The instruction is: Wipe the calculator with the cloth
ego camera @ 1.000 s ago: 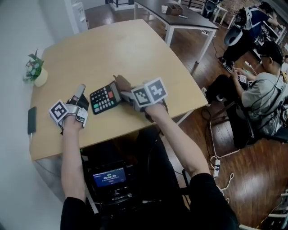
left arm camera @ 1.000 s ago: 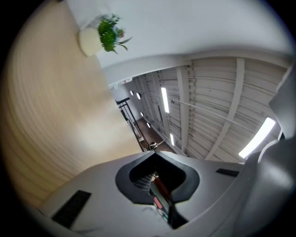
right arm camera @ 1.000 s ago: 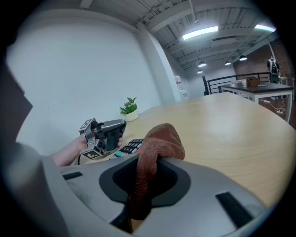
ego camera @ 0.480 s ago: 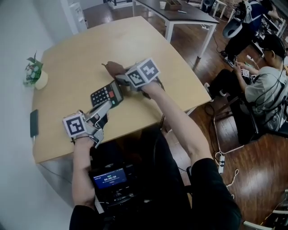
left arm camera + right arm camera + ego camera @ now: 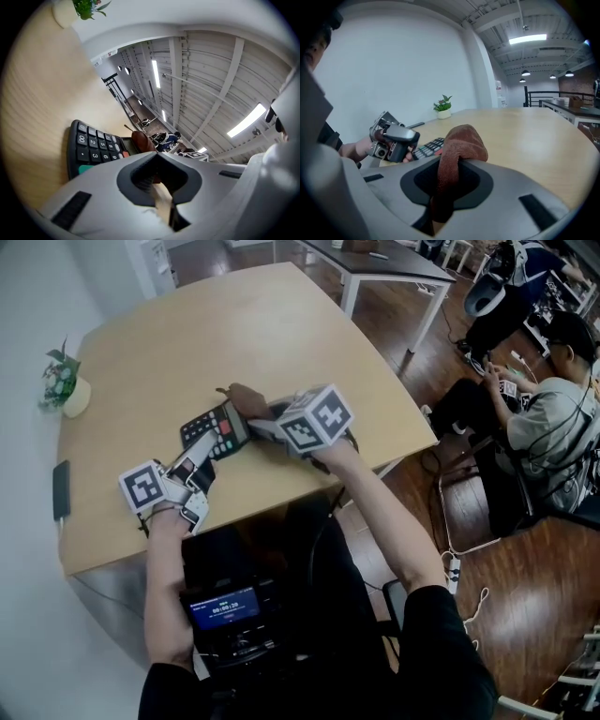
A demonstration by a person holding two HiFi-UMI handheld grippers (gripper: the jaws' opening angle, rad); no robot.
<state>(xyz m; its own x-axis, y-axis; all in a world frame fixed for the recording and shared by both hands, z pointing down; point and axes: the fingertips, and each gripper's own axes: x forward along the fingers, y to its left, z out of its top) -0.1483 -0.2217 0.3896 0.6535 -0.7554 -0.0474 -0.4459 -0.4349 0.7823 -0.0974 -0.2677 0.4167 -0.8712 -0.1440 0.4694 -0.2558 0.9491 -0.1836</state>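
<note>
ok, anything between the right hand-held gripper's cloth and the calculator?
Nothing visible. The cloth, clamped in the right hand-held gripper, is at the display end of the calculator. The left hand-held gripper, shut, sits by the keypad end, out of the way.

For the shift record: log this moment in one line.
task: wipe calculator | right gripper: shut on cloth, at calculator's display end | left gripper: shut, empty, by calculator's near end

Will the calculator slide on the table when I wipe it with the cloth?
Likely: the calculator lies flat on the smooth table, and the shut left tool isn't gripping it. The cloth droops from the right tool, so it should drag gently.
</note>
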